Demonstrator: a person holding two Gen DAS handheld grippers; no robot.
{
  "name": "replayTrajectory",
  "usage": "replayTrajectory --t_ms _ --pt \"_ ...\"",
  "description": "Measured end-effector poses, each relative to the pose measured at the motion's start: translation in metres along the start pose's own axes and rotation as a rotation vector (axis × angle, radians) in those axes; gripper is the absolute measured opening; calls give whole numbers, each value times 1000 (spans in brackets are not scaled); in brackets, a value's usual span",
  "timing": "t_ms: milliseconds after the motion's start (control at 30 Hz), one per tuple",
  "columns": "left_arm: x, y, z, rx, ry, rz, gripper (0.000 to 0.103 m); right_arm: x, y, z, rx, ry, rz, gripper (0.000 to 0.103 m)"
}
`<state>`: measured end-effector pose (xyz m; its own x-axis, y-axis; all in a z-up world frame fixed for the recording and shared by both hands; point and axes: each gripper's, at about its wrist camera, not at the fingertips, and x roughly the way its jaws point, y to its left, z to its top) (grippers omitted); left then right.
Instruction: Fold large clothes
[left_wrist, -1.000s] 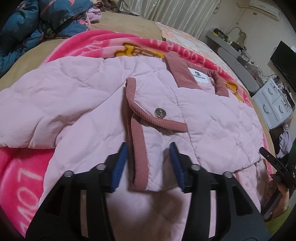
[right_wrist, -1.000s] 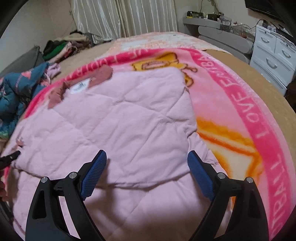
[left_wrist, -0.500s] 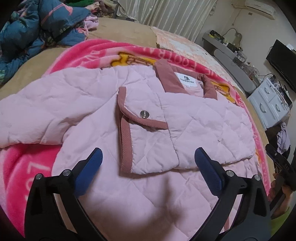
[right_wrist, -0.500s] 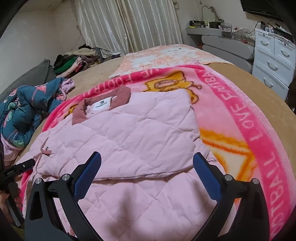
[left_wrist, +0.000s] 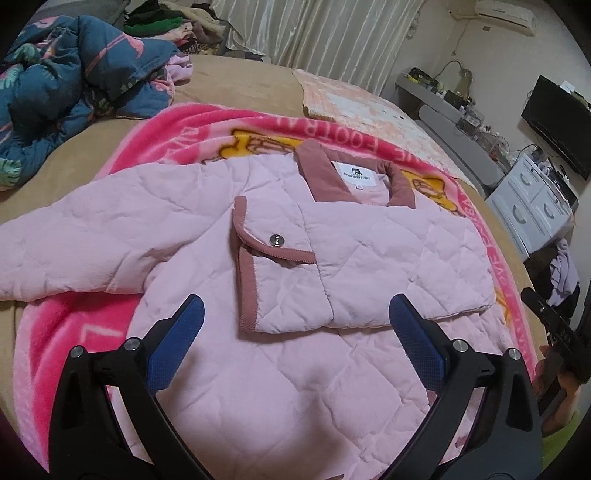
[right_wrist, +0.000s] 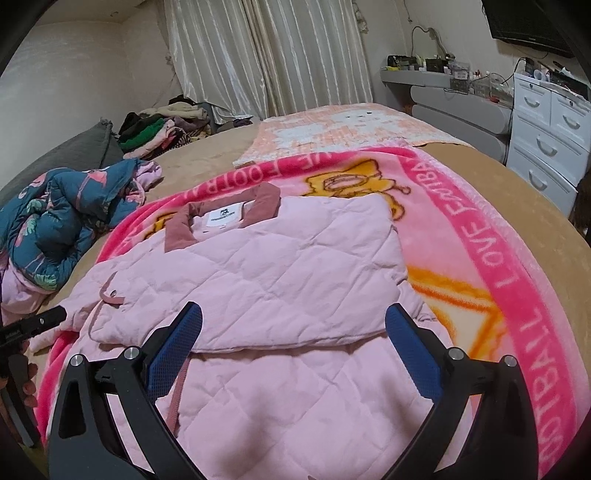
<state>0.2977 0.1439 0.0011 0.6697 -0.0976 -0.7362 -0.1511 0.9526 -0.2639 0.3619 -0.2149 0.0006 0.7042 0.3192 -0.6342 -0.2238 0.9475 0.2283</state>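
both grippers, left gripper (left_wrist: 295, 332) and right gripper (right_wrist: 293, 332), gape empty over the pink quilted jacket (left_wrist: 332, 258): soft, puffy, light; pinch hem corners or sleeve cuff.

A tan bed (left_wrist: 240, 85) carries a pink blanket (left_wrist: 74, 325) and crumpled blue quilt (left_wrist: 55, 81).

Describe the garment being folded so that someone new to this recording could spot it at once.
Start at the tan bed, then the bright pink blanket spread on it. On that lies the pale pink quilted jacket, one side already folded in. Its dusty-rose collar and snap-button cuff separate it from the crumpled blue floral quilt beside the blanket.
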Motion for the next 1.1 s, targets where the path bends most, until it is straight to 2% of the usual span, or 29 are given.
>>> replayTrajectory --t_ms 433,867,1100 --pt "-41 15 -11 -18 -50 48 94 -23 51 -2 -45 -20 43 99" --pt "-67 40 -13 -43 -66 55 94 -34 129 7 -142 -29 89 99" --pt "-81 63 -4 -61 -84 92 94 -30 170 10 -188 -27 107 99"
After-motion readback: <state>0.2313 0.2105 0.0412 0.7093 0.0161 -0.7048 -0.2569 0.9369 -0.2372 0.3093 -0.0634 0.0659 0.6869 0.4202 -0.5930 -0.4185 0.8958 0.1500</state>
